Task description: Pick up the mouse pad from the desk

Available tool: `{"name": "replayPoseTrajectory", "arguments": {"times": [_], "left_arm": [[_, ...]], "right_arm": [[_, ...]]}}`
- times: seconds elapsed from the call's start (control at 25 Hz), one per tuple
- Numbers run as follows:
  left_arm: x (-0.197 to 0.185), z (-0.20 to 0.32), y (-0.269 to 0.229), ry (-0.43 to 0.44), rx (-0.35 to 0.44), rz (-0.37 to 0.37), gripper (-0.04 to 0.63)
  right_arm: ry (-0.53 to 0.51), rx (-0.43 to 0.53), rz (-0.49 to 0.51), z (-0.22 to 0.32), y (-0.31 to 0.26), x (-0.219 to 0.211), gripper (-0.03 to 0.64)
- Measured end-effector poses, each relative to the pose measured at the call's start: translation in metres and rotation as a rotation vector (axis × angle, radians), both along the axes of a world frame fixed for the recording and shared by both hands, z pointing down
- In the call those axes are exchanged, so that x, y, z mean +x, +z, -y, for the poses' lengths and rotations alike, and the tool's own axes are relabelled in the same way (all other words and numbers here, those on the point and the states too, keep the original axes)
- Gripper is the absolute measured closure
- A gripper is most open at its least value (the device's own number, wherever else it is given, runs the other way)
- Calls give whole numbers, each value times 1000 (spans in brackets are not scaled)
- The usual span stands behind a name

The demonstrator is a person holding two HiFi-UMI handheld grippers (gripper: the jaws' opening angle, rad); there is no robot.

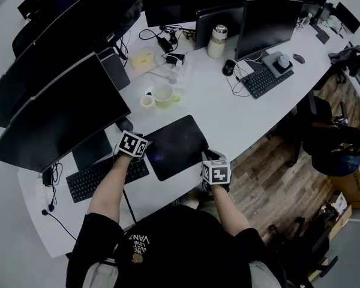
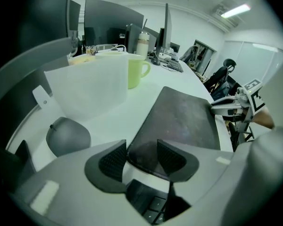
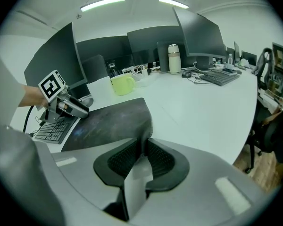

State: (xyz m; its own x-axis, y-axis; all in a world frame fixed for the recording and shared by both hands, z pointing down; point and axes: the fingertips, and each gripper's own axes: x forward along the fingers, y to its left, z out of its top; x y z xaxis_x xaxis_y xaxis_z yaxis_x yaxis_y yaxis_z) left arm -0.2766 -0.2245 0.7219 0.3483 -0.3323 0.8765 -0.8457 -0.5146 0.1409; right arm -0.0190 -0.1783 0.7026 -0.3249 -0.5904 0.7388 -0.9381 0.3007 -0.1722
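Note:
The dark mouse pad (image 1: 177, 144) lies on the white desk (image 1: 240, 122) in front of me. My right gripper (image 1: 209, 156) is at its right edge, and in the right gripper view my right gripper (image 3: 142, 157) is shut on the mouse pad (image 3: 108, 121), whose edge curls up between the pads. My left gripper (image 1: 146, 152) is at the pad's left edge. In the left gripper view my left gripper (image 2: 141, 159) is open; the mouse pad's (image 2: 184, 121) near edge sits between the jaws without being pressed, above keyboard keys.
A black keyboard (image 1: 105, 177) and a grey mouse (image 2: 68, 135) lie left of the pad, under a monitor (image 1: 60, 119). A green mug (image 1: 166, 96) and a tape roll (image 1: 147, 100) stand behind it. Farther back are a bottle (image 1: 217, 41) and another keyboard (image 1: 267, 80).

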Motion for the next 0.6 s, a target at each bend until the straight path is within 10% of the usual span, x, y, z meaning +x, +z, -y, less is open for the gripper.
{"name": "replayPoseTrajectory", "arguments": {"times": [0.24, 0.6], "left_arm": [[18, -9, 0, 74, -44, -33, 546], [19, -11, -14, 63, 8, -79, 549]], "right_arm": [[-16, -11, -4, 1, 2, 0, 545], [-13, 21, -4, 0, -9, -3, 562]]}}
